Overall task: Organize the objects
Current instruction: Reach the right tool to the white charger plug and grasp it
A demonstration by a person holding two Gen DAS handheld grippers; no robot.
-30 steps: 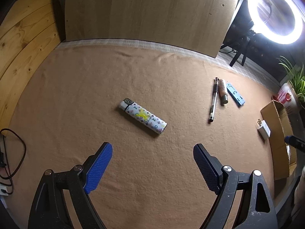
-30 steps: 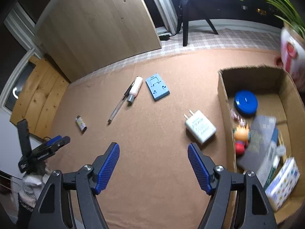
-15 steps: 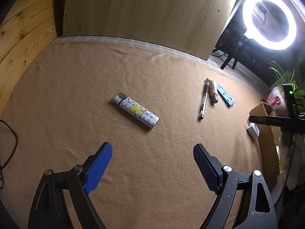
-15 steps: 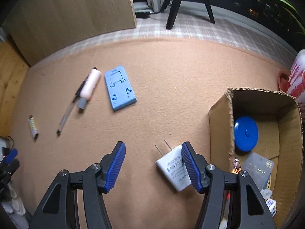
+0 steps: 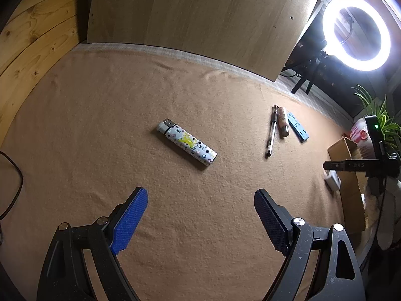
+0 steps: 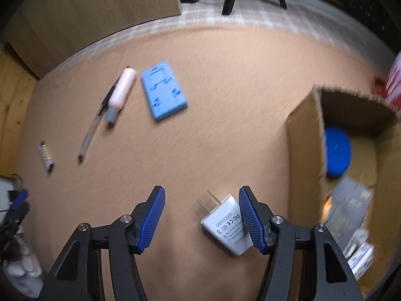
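The right tongs (image 6: 201, 217) are spread apart and set around the white wall charger (image 6: 226, 223), low in the middle of the right wrist view. The right pad looks to touch the charger's side; the left pad is well apart from it. So this step is prob. the grab of the charger. Next, the tongs need to pinch it across its flat body, lift it, & carry it to the cardboard box (image 6: 304, 135) at the right of the frame. The box already has a blue round lid (image 6: 337, 150) and other stuff in it.

The left tongs (image 5: 200, 215) are spread wide too, with nothing in them. They hang over the brown desk (image 5: 100, 125). The patterned lighter (image 5: 186, 145) lies in the middle of that view. A pen (image 5: 272, 130), a pink tube (image 5: 283, 121) & a blue flat piece (image 5: 297, 126) lie upper right.

Vs. a sec ago: the right tongs were far from the charger; now they're down around it and a bit narrower. The left tongs barely moved.
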